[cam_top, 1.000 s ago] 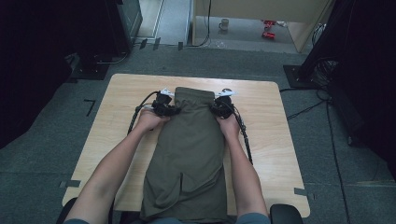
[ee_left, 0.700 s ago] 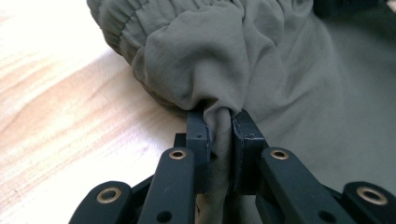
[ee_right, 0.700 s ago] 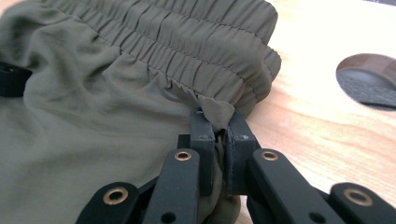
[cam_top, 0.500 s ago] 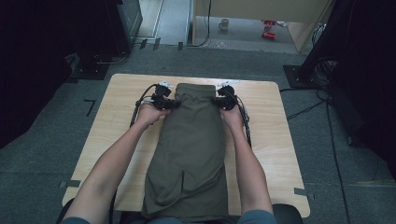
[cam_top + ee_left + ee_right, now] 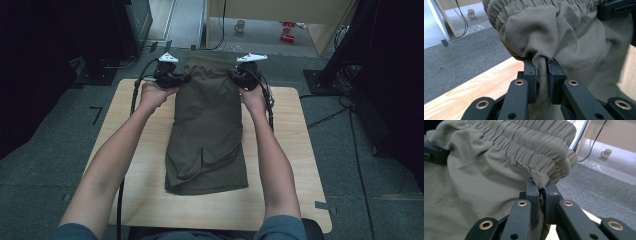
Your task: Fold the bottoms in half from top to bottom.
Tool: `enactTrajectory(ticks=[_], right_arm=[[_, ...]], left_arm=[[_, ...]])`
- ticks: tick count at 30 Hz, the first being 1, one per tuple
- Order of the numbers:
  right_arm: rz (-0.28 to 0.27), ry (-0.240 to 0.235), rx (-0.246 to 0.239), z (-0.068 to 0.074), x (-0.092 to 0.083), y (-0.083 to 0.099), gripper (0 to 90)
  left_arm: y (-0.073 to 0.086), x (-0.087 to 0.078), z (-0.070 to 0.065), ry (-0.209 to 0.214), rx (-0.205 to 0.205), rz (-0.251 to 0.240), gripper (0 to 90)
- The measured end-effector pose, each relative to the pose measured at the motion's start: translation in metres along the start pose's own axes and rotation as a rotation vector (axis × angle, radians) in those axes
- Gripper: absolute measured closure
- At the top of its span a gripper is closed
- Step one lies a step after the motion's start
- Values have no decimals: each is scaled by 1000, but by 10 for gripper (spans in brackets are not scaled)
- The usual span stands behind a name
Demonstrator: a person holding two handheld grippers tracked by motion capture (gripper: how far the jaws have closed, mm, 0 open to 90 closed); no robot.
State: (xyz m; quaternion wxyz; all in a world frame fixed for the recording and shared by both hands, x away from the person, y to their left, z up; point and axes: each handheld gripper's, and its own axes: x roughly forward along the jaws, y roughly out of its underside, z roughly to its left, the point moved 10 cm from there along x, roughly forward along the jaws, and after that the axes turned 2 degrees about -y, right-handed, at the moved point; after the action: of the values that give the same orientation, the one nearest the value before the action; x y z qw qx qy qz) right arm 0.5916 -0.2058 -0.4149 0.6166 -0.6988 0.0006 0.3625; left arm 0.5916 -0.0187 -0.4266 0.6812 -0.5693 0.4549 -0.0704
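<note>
A pair of olive-green shorts (image 5: 207,130) with an elastic waistband hangs lengthwise over the wooden table (image 5: 140,180), waistband lifted at the far end, hem still lying on the wood. My left gripper (image 5: 176,80) is shut on the left corner of the waistband; its view shows the shorts (image 5: 564,37) bunched between the pads (image 5: 531,75). My right gripper (image 5: 239,79) is shut on the right corner, where the gathered shorts (image 5: 499,165) are pinched between its fingertips (image 5: 554,195). The person's forearms reach in from the bottom.
Grey carpet surrounds the table. Dark equipment and cables stand at the left and right. A mug (image 5: 240,25) and red objects (image 5: 286,30) sit on the floor beyond the table. Cables (image 5: 131,105) trail from both grippers.
Both grippers have risen and moved toward the far edge, lifting the waistband off the table. The shorts now hang stretched from the two corners.
</note>
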Motion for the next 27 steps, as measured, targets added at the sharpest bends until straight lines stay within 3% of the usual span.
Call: enactTrajectory(ticks=[2,10,13,18,21,27], right_arm=[[28,-18,12,5,0,10,847],[92,-54,-44,27,-11,47,844],[96,-80,-39,34,-18,54,843],[98,-111,-18,43,-27,67,841],[115,-130,-19,52,-34,81,839],[115,-161,-6,60,-43,95,835]], left_arm=[[9,-1,-3,-4,16,11,808],[41,-16,-22,25,57,53,808],[51,-23,-29,34,64,55,808],[68,-31,-40,78,25,54,807],[78,-37,-49,80,56,69,807],[91,-48,-62,79,79,74,804]])
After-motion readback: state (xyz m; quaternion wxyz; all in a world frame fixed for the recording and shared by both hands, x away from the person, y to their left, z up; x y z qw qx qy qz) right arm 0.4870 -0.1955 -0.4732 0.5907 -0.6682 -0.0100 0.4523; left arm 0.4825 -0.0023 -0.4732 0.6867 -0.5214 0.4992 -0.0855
